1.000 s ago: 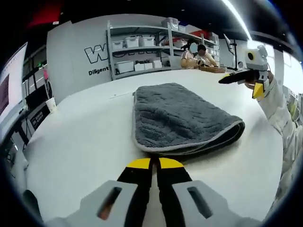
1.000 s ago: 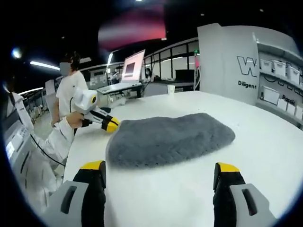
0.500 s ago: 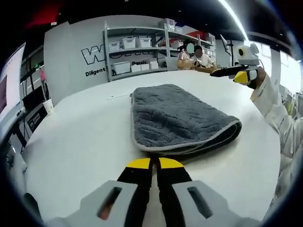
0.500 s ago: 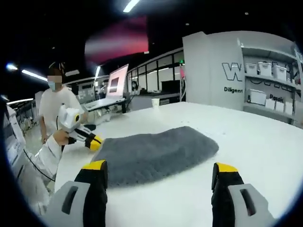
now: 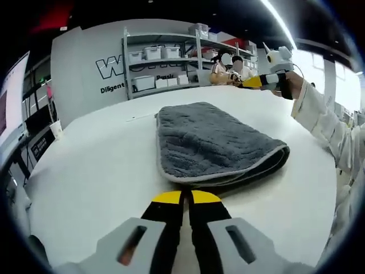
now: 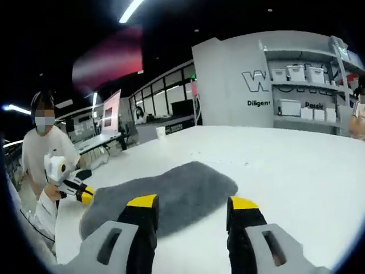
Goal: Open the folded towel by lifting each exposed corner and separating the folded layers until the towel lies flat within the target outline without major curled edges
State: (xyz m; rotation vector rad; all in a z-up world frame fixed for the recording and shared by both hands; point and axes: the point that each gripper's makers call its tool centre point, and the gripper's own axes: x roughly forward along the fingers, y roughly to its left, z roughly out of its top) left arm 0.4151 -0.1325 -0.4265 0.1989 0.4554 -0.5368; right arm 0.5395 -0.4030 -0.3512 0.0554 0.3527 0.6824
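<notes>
A grey towel (image 5: 214, 140) lies folded on the white table (image 5: 97, 171), its stacked layers showing along the near right edge. My left gripper (image 5: 186, 197) rests low just in front of the towel's near edge, its yellow tips pressed together with nothing between them. In the right gripper view the towel (image 6: 171, 194) spreads out beyond my right gripper (image 6: 193, 203), which stands open and empty above the table. The right gripper (image 5: 263, 80) is held up in the air past the towel's far right side. The left gripper (image 6: 78, 189) sits at the towel's left end.
Shelves with white bins (image 5: 162, 63) stand behind the table, and two people sit at a desk (image 5: 231, 65) nearby. A paper cup (image 6: 161, 132) and a laptop (image 6: 111, 117) are at the table's far side. A white-sleeved arm (image 5: 325, 123) reaches in from the right.
My right gripper has risen and swung toward the far side of the towel, and its jaws have narrowed. The left gripper has stayed shut in place at the near edge.
</notes>
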